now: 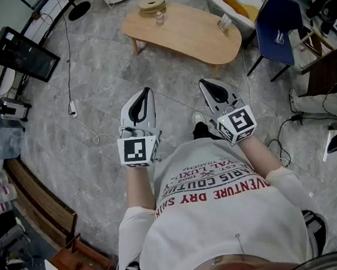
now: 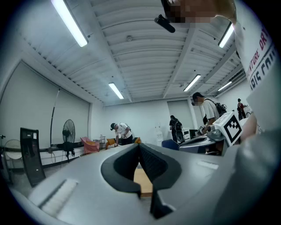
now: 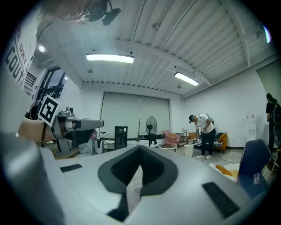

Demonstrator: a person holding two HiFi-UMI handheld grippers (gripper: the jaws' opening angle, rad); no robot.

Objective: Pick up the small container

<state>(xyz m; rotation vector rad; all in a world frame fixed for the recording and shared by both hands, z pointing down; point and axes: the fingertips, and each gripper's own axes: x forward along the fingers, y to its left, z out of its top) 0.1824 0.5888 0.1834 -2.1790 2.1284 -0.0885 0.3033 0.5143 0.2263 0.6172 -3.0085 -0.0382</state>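
Note:
The small container (image 1: 159, 18) is a little jar standing near the far edge of the low wooden table (image 1: 189, 37), well ahead of me. I hold both grippers close to my chest, pointing toward the table and far from the jar. My left gripper (image 1: 147, 91) is shut with nothing in it, and its tips meet in the left gripper view (image 2: 139, 146). Beside it, the right gripper (image 1: 202, 83) is also shut and empty (image 3: 140, 149). Neither gripper view shows the jar; a strip of the table (image 2: 143, 182) shows below the left jaws.
A flat round roll (image 1: 152, 5) and a small clear item (image 1: 224, 22) also sit on the table. A blue chair (image 1: 276, 23) stands to its right and a black screen (image 1: 24, 53) at far left. A cable (image 1: 68, 64) runs across the grey floor. People stand far off.

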